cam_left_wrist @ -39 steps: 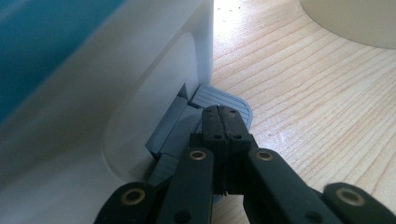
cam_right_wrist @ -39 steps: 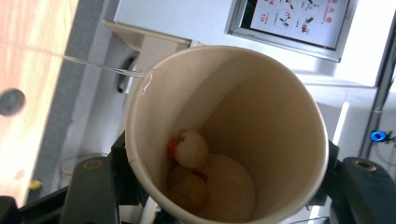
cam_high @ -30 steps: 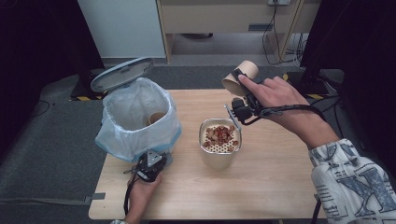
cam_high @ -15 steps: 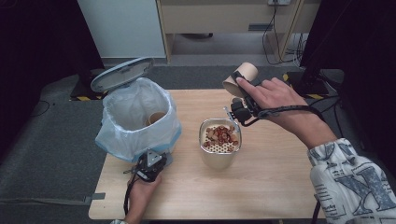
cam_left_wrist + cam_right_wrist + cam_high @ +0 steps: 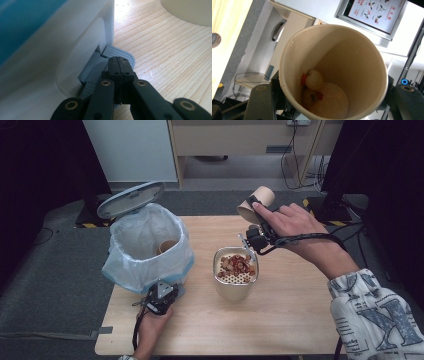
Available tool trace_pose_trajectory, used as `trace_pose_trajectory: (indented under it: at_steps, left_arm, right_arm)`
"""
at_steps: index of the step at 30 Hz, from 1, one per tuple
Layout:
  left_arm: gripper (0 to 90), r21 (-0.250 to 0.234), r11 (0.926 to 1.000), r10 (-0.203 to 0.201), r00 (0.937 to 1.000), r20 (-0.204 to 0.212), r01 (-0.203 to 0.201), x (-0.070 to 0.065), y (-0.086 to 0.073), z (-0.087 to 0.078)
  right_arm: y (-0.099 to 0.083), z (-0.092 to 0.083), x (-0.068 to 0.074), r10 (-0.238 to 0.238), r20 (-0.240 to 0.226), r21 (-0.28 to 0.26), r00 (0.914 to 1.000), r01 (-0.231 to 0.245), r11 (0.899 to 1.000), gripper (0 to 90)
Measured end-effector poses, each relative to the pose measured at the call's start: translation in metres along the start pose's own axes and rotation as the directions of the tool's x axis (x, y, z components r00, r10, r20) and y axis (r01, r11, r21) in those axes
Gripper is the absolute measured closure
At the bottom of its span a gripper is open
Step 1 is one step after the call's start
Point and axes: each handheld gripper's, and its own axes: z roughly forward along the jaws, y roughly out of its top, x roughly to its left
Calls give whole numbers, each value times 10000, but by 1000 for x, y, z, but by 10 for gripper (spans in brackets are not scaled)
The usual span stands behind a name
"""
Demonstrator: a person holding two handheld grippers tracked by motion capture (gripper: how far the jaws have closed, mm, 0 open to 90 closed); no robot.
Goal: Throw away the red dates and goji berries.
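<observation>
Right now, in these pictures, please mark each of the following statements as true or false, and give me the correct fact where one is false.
1. The right gripper holds a paper cup tilted on its side. True.
2. The paper cup is completely empty. False: a few pieces of food still stick inside near its bottom.
3. The left gripper is shut, with its tip on the grey pedal of the bin. True.
4. The bin's lid is closed. False: it stands open.
5. The strainer container on the table holds nothing. False: reddish food scraps lie on its perforated insert.
</observation>
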Motion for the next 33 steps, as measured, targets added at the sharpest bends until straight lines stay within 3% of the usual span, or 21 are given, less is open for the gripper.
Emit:
trace_pose_trajectory:
  at_steps: [2,3,4,8,10,11,13,16,25,33]
  left_arm:
    - [897,-1,10000,-7,10000,5,7,0,0,0]
    - [897,1,10000,2,10000,-1,-2,0,0,0]
    - [897,-2,10000,-4,10000,4,4,0,0,0]
    - [897,-4,10000,0,10000,7,0,0,0,0]
    - [897,-1,10000,-9,10000,14,9,0,0,0]
    - [897,-6,10000,-17,10000,18,17,0,0,0]
    - [897,-5,10000,-13,10000,20,13,0,0,0]
    - [897,-2,10000,-8,10000,14,8,0,0,0]
    - [896,-5,10000,-13,10000,20,13,0,0,0]
    - [896,-3,10000,-17,10000,21,17,0,0,0]
  right_arm:
    - [2,1,3,-258,-39,-7,9997,258,9997,349]
    - [11,2,14,-986,-317,-179,9946,981,9950,349]
    - [14,3,18,-1362,-363,-258,9900,1354,9905,349]
    - [16,5,19,-1270,-138,-154,9918,1268,9918,350]
    - [21,5,28,-1992,-367,-322,9793,1981,9797,350]
    - [23,5,31,-2029,-477,-390,9780,2012,9788,350]
    - [24,5,32,-1926,-516,-403,9799,1906,9808,349]
    - [19,8,27,-993,-464,-223,9940,983,9949,348]
    - [16,9,28,-736,-669,-174,9950,726,9972,345]
    - [4,12,30,545,-1075,-132,9927,-562,9983,341]
